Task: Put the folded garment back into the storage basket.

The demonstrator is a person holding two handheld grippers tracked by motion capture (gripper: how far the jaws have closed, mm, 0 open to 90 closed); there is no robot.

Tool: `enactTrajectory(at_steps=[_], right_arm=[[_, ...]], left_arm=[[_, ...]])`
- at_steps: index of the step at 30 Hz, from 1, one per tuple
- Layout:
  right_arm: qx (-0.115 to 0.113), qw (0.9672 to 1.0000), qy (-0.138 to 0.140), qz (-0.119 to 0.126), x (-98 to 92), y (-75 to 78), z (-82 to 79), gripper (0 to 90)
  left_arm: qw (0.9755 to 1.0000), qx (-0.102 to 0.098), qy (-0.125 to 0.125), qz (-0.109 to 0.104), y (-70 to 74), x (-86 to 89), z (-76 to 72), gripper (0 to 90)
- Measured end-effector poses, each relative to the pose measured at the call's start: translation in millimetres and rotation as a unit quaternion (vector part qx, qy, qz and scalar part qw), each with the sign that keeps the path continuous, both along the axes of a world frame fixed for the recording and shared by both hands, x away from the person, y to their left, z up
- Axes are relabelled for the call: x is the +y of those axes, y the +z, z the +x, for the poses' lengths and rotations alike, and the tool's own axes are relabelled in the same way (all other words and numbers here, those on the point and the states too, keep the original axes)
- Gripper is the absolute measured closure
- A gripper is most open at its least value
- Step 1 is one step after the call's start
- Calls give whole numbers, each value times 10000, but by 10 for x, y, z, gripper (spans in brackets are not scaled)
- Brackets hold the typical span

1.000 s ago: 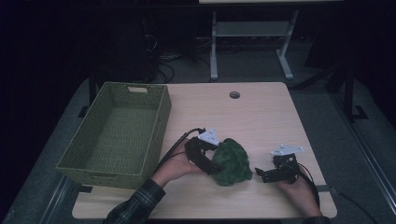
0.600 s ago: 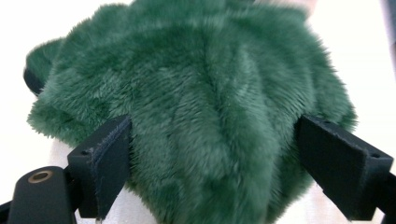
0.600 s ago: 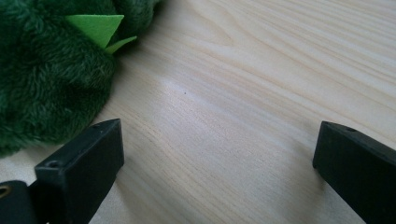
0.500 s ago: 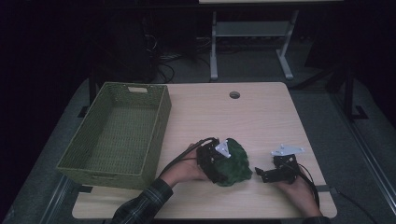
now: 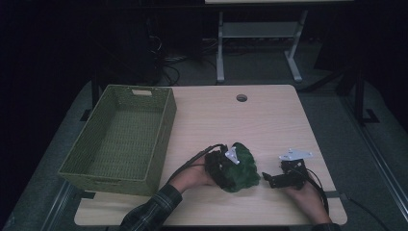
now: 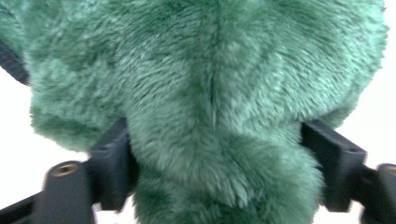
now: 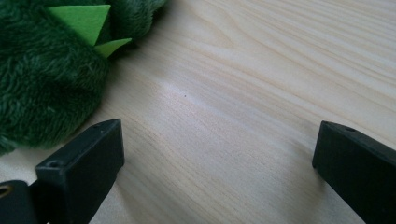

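Count on the table [image 5: 269,115]: one green plush toy [image 5: 243,166], furry, with two light-green felt spikes [image 7: 86,21] visible in the right gripper view. One woven green basket [image 5: 122,139]. Two handheld grippers: left gripper [image 5: 226,166] and right gripper [image 5: 269,179], each with two black jaws. One round hole [image 5: 241,97] in the tabletop.

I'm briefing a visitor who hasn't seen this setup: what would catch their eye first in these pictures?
First the fluffy green plush toy at the near edge of the wooden table, with the left gripper set around it, its jaws just closing and fur bulging between them. Next the empty green woven basket on the table's left side. To the toy's right, the right gripper rests open on bare wood.
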State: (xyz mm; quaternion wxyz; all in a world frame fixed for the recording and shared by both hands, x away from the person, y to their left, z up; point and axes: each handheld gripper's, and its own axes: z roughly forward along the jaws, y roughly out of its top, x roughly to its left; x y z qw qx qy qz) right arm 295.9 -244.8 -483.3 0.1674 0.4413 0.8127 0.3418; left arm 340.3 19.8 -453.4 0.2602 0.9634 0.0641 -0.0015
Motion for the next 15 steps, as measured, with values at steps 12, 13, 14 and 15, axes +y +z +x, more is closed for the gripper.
enactTrajectory(at_steps=[12, 13, 14, 15], right_arm=[[9, 10000, -12, 6, 4, 1, 0, 20], [7, 10000, -12, 7, 4, 1, 1, 20], [1, 10000, -5, 4, 3, 1, 2, 19], [2, 10000, -8, 6, 3, 0, 2, 19]], left_arm=[[9989, 430, -23, -156, 46, 36, 47, 691], [9986, 504, 18, -188, 55, 51, 63, 694], [9983, 540, 42, -198, 63, 59, 67, 697], [9984, 525, 60, -204, 81, 68, 65, 698]])
